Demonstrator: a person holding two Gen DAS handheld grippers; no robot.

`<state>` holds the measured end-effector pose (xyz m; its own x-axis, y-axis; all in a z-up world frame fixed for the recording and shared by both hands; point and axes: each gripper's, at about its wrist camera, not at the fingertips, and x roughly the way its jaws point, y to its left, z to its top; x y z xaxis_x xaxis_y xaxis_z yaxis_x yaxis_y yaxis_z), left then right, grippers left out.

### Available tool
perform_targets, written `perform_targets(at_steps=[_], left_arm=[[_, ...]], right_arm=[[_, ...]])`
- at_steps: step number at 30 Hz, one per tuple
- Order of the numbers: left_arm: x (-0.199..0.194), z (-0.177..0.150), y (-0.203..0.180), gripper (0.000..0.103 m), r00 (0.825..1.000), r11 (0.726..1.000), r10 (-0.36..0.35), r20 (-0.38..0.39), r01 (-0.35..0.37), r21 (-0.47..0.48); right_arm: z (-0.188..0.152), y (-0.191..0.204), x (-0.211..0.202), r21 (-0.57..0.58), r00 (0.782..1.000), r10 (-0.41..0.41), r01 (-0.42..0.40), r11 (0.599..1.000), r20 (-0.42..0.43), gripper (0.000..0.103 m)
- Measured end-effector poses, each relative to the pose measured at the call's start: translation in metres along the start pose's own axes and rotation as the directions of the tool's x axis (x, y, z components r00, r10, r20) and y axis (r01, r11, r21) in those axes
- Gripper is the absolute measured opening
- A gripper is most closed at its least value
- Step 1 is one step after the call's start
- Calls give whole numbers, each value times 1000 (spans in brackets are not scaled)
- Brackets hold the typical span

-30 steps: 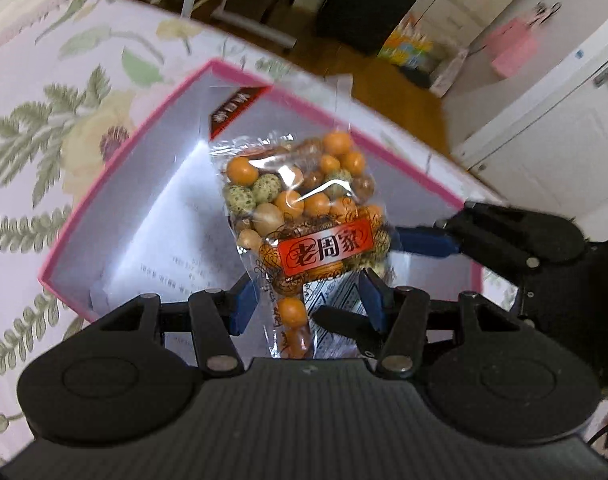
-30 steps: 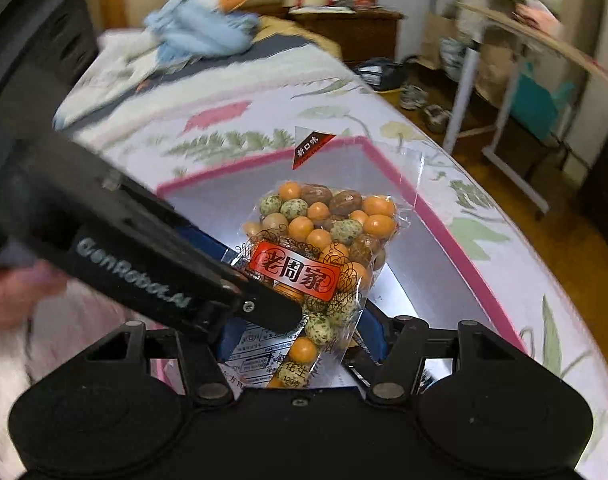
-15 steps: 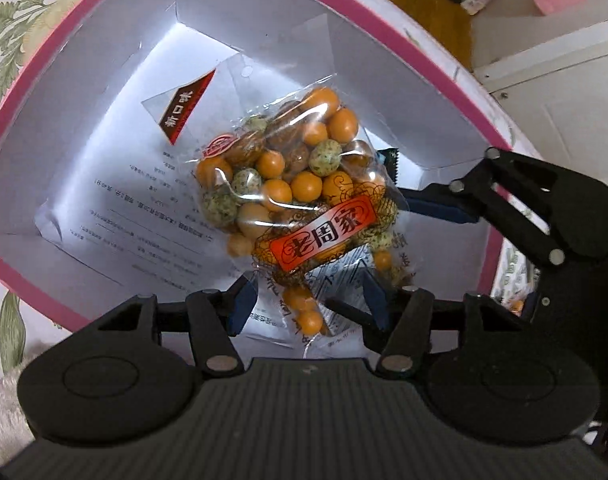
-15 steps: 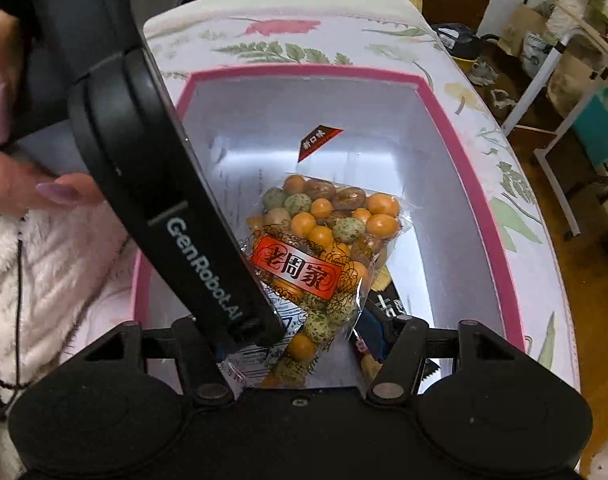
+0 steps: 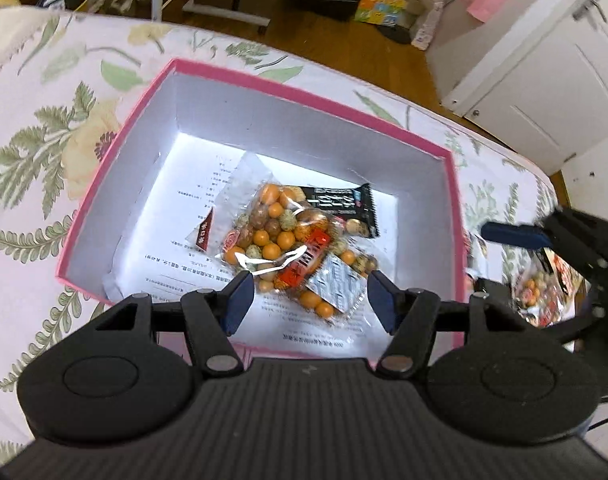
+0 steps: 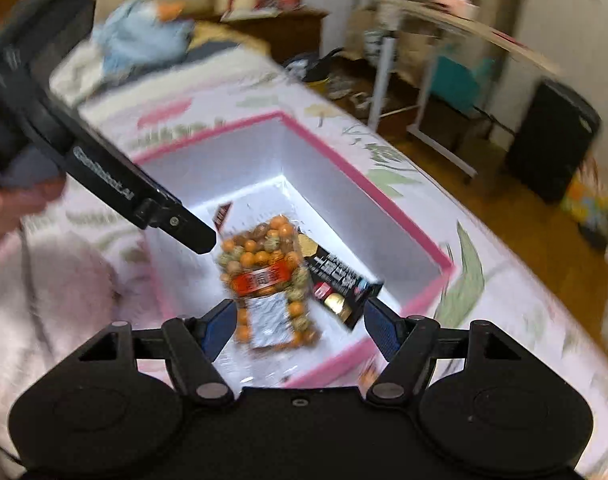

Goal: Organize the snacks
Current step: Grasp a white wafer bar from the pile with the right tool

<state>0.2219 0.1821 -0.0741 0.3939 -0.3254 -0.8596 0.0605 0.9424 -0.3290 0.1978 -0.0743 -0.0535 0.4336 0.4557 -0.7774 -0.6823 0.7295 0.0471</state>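
Observation:
A clear bag of orange and green coated nuts (image 5: 282, 246) (image 6: 266, 276) lies flat inside the pink-rimmed white box (image 5: 304, 98) (image 6: 383, 205), partly over a black snack packet (image 5: 339, 204) (image 6: 341, 286). My left gripper (image 5: 309, 300) hovers above the box's near side. Its jaws are opening and nothing is between the pads. My right gripper (image 6: 300, 328) also hangs over the box, jaws opening and empty. From the right wrist view the left gripper's finger (image 6: 184, 228) reaches in from the left.
A printed paper sheet (image 5: 184, 248) lines the box floor. The box rests on a floral bedspread (image 5: 44, 152). More snack bags (image 5: 543, 288) lie right of the box. A person's hand (image 6: 8, 208) holds the left gripper. Furniture and wooden floor lie beyond the bed.
Both grippers held the nut bag upright over the box. They have let it go, it now lies flat in the box, and both have lifted back with wider jaws.

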Motion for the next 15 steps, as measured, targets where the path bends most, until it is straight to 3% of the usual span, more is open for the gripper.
perform_targets(at_steps=[9,12,15], left_arm=[[-47,-21,-65,59,995,980,-96,-10,96,173],[-52,-30,-96,58,988,959,-151,-22,152,240],[-51,-35,-132,58,985,938,-166,-37,169,303]], right_arm=[[-40,-19,-82,186,1000,-11,11,982,-3,75],[-51,-32,-100,234,999,-44,43,971,-2,75],[-62,-46,-113,293,996,-52,70,954,-68,75]])
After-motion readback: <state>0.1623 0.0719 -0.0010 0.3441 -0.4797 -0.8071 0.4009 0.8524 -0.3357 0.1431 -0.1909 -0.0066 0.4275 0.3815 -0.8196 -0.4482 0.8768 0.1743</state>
